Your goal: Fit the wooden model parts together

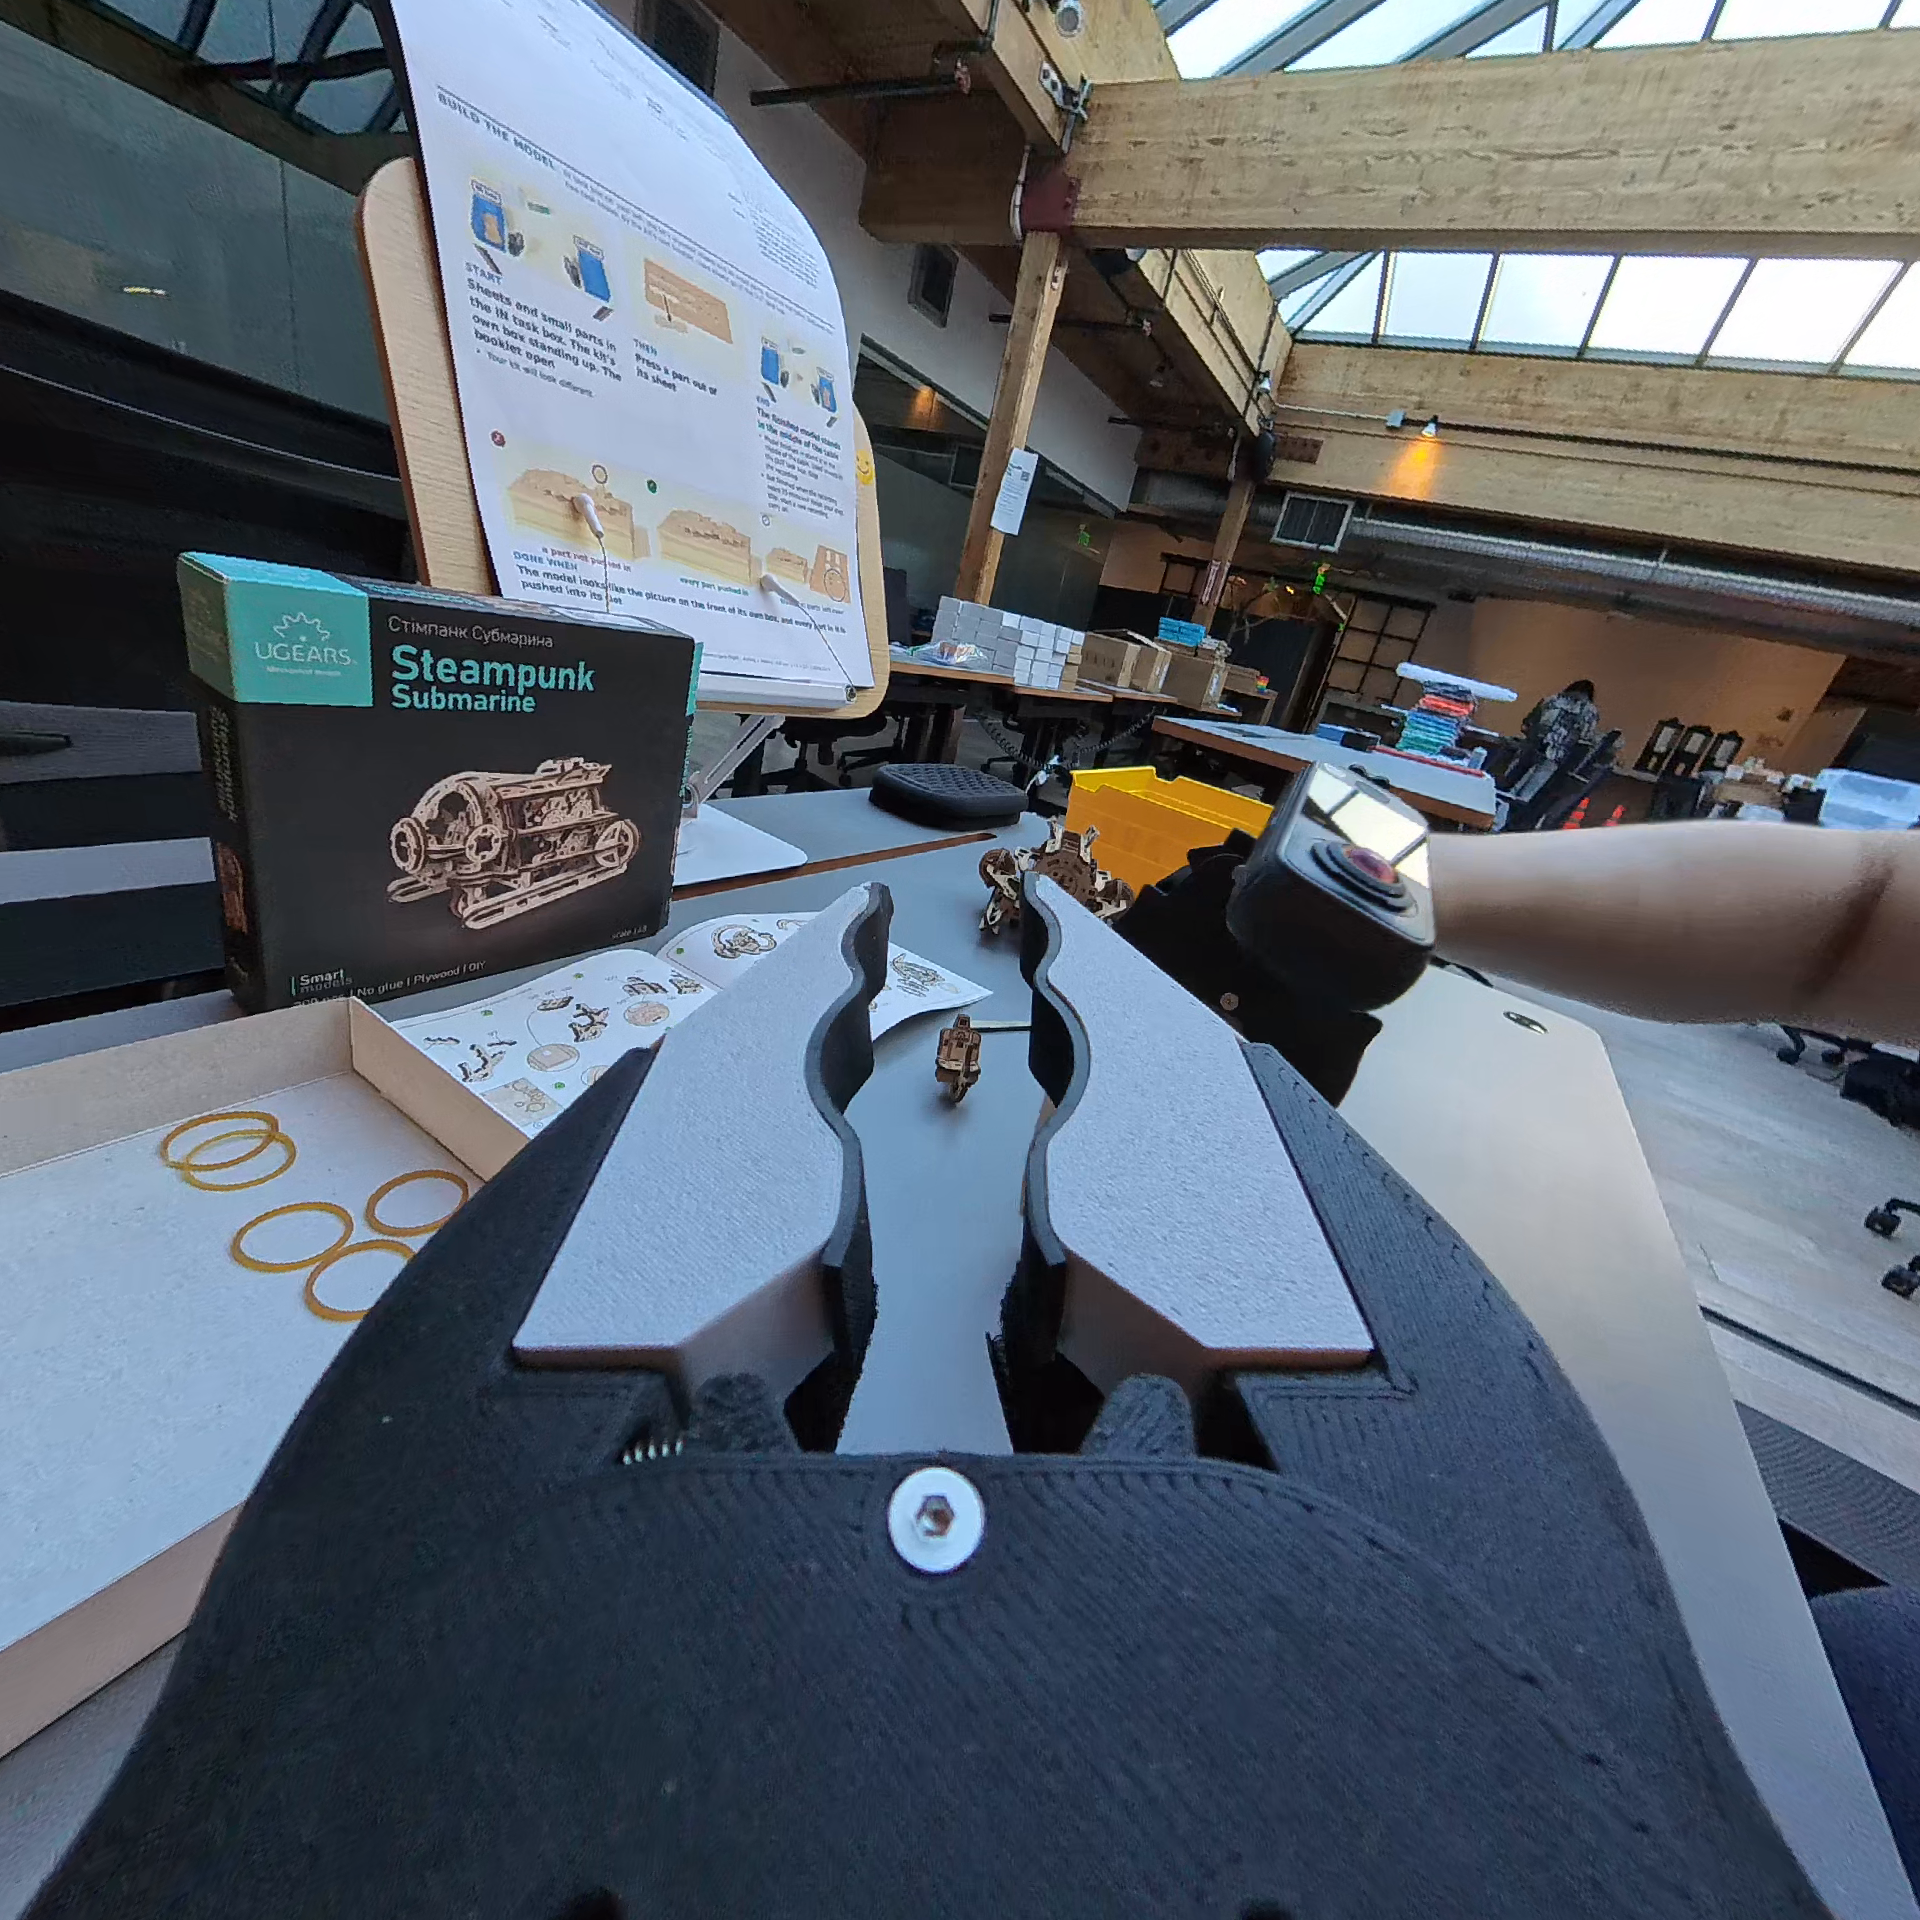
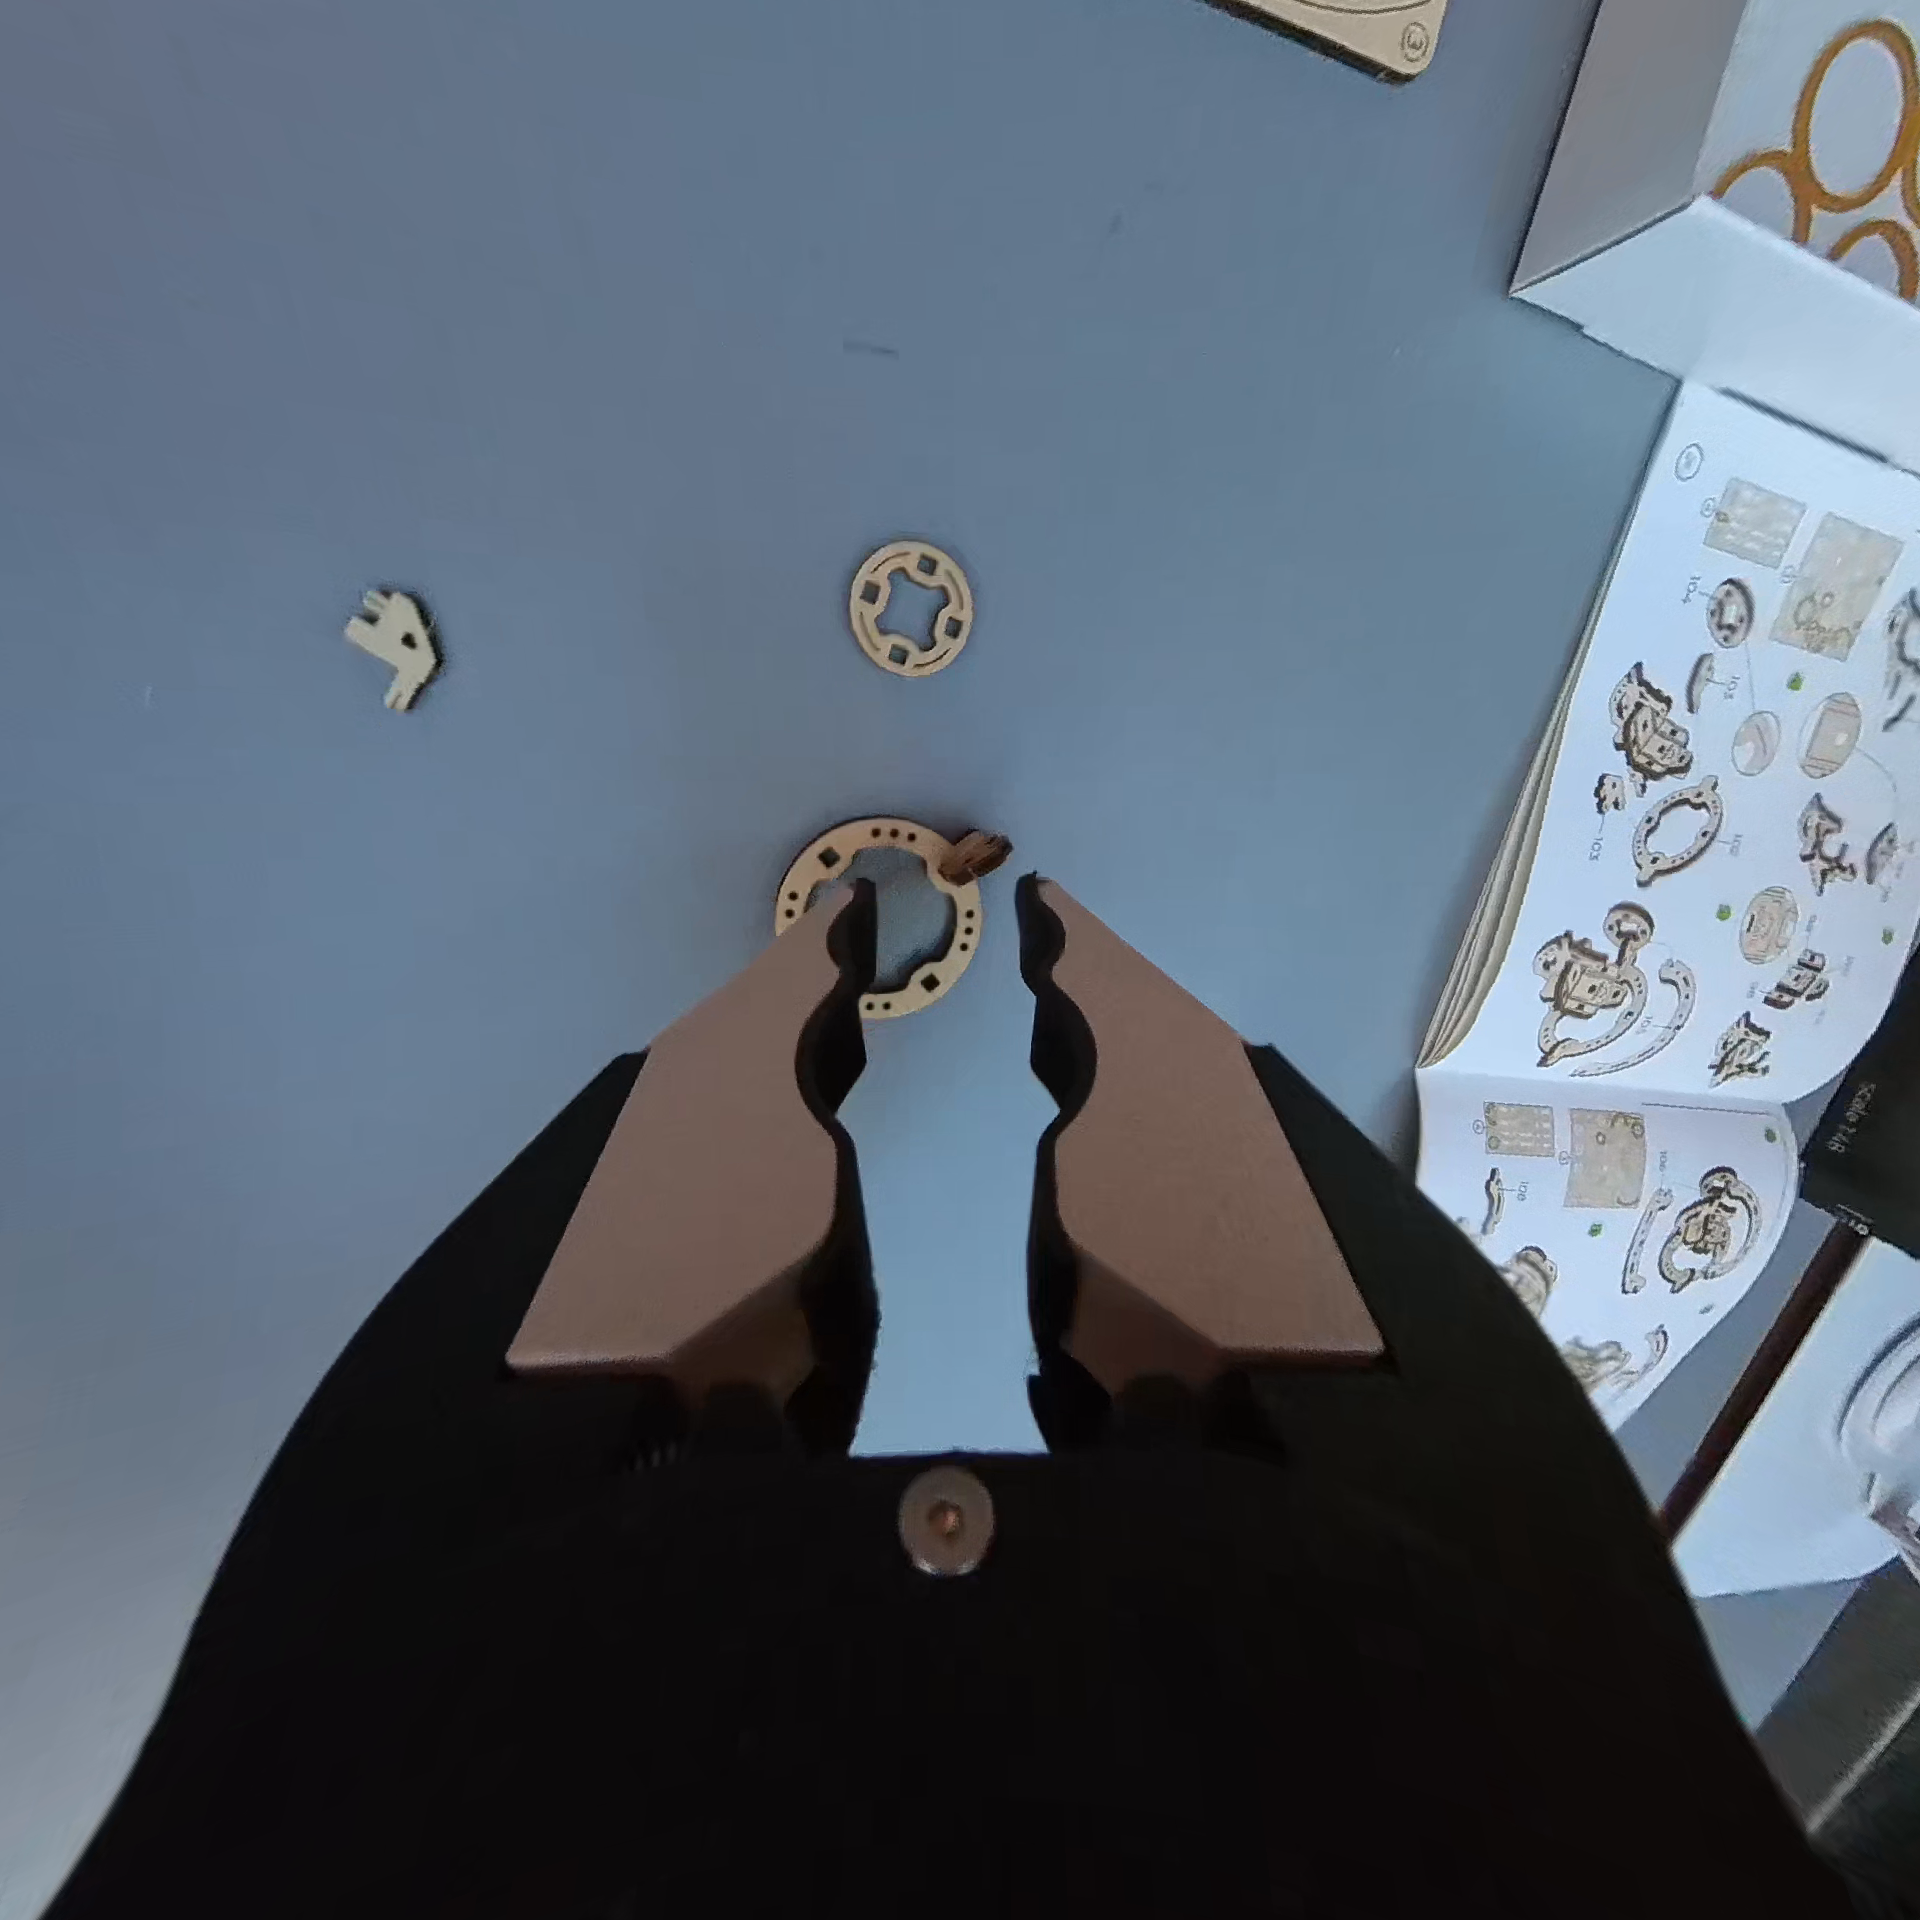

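Desk point(image 2: 416, 312): grey, smooth.
Room: timber beams, skylights, more desks behind.
Left hand-held gripper point(image 1: 956, 904): jaws apart, empty, above a small wooden part point(image 1: 957, 1057).
Right hand-held gripper point(image 2: 940, 883): jaws apart, empty, over a wooden ring point(image 2: 940, 971).
Second ring point(image 2: 911, 608): lies flat, beyond the first.

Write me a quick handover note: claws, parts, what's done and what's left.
Left claw: open, empty, above the table, a small wooden sub-assembly ahead of it.
Right claw: open, empty, tips over the dotted wooden ring, which has a small peg piece at its edge.
Loose on the table: a second ring and a small angular piece.
Partly built model by the yellow bin.
Left: fit the loose pieces.
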`<state>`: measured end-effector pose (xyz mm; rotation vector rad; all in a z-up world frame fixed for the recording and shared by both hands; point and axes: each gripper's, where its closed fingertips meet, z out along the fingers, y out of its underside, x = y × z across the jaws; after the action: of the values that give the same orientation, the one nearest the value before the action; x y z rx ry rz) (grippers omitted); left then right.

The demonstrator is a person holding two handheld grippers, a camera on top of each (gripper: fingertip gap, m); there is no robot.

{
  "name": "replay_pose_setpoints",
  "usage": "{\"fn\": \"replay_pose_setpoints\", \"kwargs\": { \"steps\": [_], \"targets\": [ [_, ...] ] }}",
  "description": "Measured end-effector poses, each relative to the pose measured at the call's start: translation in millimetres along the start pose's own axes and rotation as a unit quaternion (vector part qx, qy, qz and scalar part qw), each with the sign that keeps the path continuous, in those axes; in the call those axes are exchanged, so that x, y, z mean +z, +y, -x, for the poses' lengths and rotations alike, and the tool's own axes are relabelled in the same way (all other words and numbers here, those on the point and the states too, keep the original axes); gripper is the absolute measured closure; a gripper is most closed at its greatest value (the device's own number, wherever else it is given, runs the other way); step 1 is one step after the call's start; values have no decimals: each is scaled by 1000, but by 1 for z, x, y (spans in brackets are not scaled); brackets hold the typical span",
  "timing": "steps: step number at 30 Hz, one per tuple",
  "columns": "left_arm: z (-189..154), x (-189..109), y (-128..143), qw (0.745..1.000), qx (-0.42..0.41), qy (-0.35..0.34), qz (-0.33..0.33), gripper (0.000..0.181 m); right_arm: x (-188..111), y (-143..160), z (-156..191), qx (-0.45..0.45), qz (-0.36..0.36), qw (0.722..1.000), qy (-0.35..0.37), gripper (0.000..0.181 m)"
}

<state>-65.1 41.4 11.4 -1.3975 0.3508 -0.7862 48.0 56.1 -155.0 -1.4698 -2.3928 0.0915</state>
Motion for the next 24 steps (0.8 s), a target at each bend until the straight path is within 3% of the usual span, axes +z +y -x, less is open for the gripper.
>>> {"fn": "replay_pose_setpoints", "kwargs": {
  "steps": [6, 12, 24],
  "targets": [
    [0, 0, 1, 1000, 0, 0, 1, 158, -8, -5, -7, -154, -47, 986, 32, 157],
    [1, 0, 1, 1000, -2, -1, 1, 158, -5, -7, 2, -192, -47, 980, -17, 158],
    [2, 1, 2, 1000, -3, -1, 4, 158, -4, -10, -2, -237, -40, 971, -2, 163]
  ]
}}
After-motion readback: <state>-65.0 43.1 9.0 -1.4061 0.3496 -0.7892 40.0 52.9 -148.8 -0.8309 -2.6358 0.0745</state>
